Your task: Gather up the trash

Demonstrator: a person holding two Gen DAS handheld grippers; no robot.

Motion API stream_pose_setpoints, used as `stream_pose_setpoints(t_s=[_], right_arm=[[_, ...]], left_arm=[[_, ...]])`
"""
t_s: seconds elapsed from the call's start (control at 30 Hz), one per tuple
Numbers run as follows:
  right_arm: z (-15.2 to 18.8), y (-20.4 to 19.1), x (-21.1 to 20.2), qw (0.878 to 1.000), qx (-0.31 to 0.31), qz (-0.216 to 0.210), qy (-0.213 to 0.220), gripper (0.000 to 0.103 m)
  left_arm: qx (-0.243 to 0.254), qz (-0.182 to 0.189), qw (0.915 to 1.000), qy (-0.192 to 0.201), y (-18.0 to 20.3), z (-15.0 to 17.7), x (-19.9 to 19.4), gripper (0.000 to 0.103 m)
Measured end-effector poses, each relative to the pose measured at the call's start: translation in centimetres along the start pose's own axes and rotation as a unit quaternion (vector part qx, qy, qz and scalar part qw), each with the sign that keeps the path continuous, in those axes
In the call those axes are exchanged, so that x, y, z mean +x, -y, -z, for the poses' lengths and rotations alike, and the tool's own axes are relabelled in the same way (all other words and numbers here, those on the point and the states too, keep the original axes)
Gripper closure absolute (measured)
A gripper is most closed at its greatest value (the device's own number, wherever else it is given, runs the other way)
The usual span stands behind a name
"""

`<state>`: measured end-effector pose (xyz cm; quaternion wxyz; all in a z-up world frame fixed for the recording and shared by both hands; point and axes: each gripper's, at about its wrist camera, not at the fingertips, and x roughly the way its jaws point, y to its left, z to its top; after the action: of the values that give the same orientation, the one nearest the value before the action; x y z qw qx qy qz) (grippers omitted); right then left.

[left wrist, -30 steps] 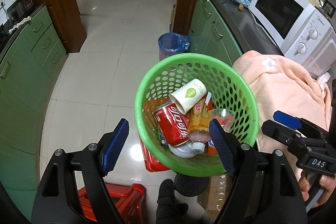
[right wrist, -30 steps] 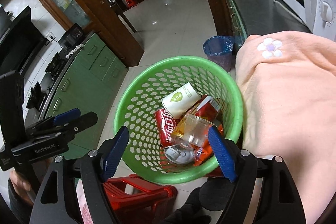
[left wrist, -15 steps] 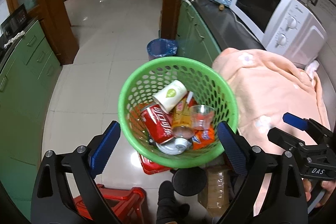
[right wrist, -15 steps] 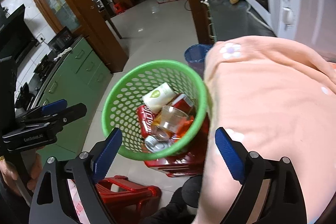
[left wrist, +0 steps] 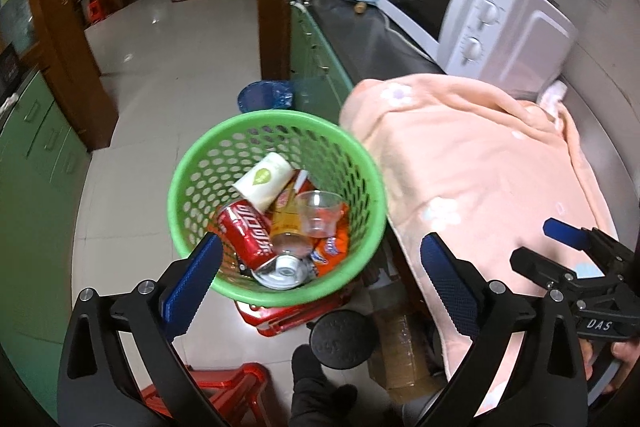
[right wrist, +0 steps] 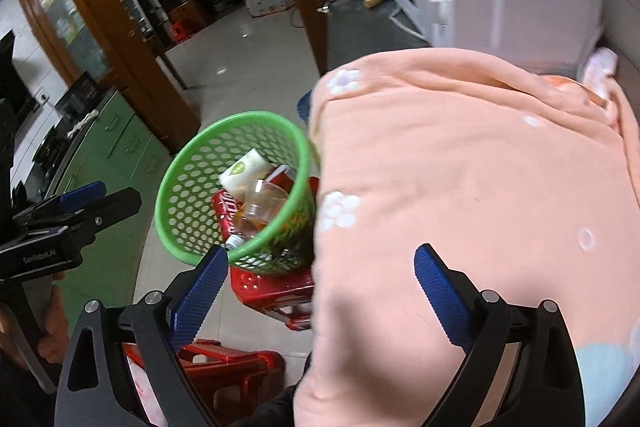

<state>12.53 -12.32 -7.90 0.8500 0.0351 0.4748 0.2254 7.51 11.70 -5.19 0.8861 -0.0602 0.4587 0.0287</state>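
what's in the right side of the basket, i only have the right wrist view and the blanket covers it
Observer: The left wrist view shows the whole green basket: an orange snack wrapper lies there, beside a red can.
Operator: what's behind the basket
Observer: A blue bin stands on the floor beyond it, by the green cabinets.
Operator: left gripper holding anything
Observer: No, the left gripper is opening its jaws and grips nothing.

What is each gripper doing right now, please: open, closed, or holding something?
Left gripper: jaws opening wide, nothing between them, holding nothing.
Right gripper: jaws opening wide, nothing gripped, above the green basket and peach blanket.
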Motion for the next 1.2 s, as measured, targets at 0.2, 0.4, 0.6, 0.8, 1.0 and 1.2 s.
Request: stream_pose_setpoints(t_s=[0.2, 0.4, 0.6, 0.8, 1.0, 1.2], right_arm=[[1.0, 1.4, -1.8, 0.999, 0.011, 0.029, 0.012, 0.012], [2.0, 2.7, -3.6, 0.998, 0.025, 0.048, 0.023, 0.011], [3.0, 3.6, -5.4, 0.997, 0.03, 0.069, 0.033, 0.011], [3.6, 4.1, -7.2, 0.995, 0.04, 0.085, 0.043, 0.01], [4.5, 4.2, -8.7, 0.992, 0.041, 0.104, 0.052, 0.01], [4.9, 4.4, -9.9, 0.99, 0.039, 0.118, 0.062, 0.01]], left_arm=[[0.019, 0.01, 0.9998, 0.006, 2.0, 0.2, -0.9, 0.005], [0.033, 0.004, 0.9994, 0.014, 3.4, 0.3, -1.8, 0.005], [0.04, 0.002, 0.9989, 0.024, 4.3, 0.4, -2.5, 0.005], [0.056, -0.002, 0.9981, 0.026, 5.7, 0.8, -3.1, 0.005], [0.071, -0.005, 0.997, 0.029, 7.4, 1.2, -3.7, 0.005], [0.083, 0.002, 0.9962, 0.025, 8.6, 1.5, -4.0, 0.005]])
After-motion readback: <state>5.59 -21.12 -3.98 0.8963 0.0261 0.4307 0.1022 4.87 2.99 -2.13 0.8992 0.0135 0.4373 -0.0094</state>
